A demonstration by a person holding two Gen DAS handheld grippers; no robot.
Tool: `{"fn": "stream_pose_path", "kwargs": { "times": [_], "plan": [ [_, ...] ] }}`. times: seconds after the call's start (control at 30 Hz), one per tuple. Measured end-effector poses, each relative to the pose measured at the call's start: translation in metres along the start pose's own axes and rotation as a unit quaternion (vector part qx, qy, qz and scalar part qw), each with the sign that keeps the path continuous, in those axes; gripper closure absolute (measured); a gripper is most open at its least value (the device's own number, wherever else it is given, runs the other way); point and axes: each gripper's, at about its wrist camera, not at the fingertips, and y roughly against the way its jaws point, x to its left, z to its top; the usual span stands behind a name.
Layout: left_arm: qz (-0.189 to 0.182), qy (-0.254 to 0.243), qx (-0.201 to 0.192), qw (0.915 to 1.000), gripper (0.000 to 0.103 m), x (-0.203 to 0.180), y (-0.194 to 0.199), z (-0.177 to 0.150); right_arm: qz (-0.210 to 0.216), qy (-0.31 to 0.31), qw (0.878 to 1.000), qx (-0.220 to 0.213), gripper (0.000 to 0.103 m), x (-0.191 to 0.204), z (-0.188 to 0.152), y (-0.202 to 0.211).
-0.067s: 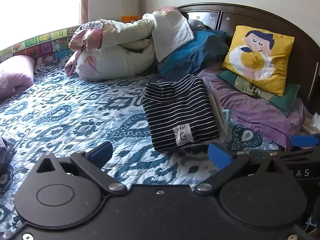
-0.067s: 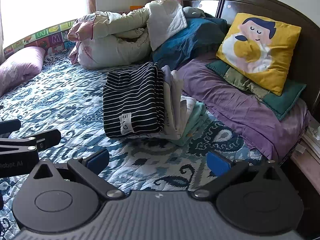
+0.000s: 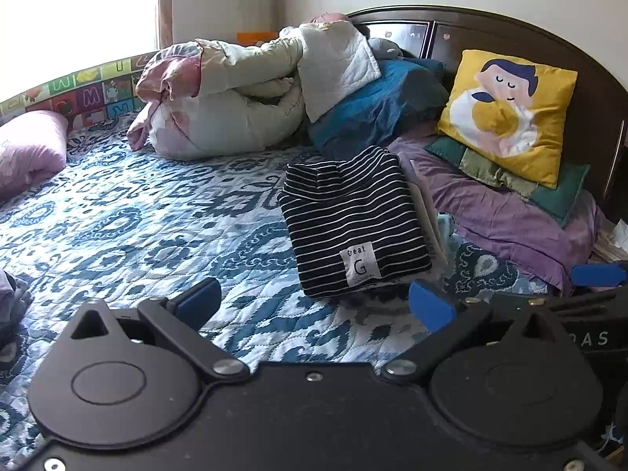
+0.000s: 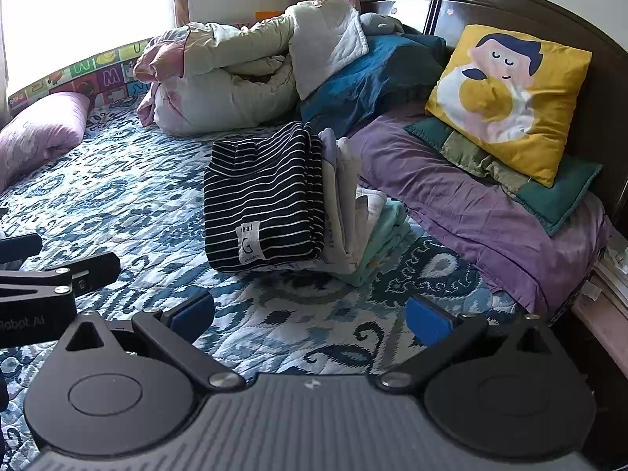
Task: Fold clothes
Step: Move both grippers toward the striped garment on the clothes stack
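Resting folded striped top (image 4: 267, 204), claws (image 4: 310, 318) apart

One stack of folded clothes (image 4: 314, 219) topped by one striped garment (image 4: 263, 200), one yellow cushion (image 4: 506, 98), one pink pillow (image 4: 39, 133), one bunched duvet (image 4: 235, 82), two open-jawed grippers: left (image 3: 314, 306), right (image 4: 310, 314).

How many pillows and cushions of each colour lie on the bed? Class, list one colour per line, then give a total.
Yellow cushion: 1
Green cushion: 1
Purple pillow: 1
Blue pillow: 1
Pink pillow: 1
Total: 5
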Motion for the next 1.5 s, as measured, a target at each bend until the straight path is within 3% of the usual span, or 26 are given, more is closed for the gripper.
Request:
{"fn": "stream_pose_path", "kwargs": {
  "times": [1.5],
  "plan": [
    [-0.003,0.004,-0.013,0.9999,0.000,0.000,0.008,0.000,0.004,-0.004,1.000,-0.010,0.000,0.000,-0.002,0.010]
  ]
}}
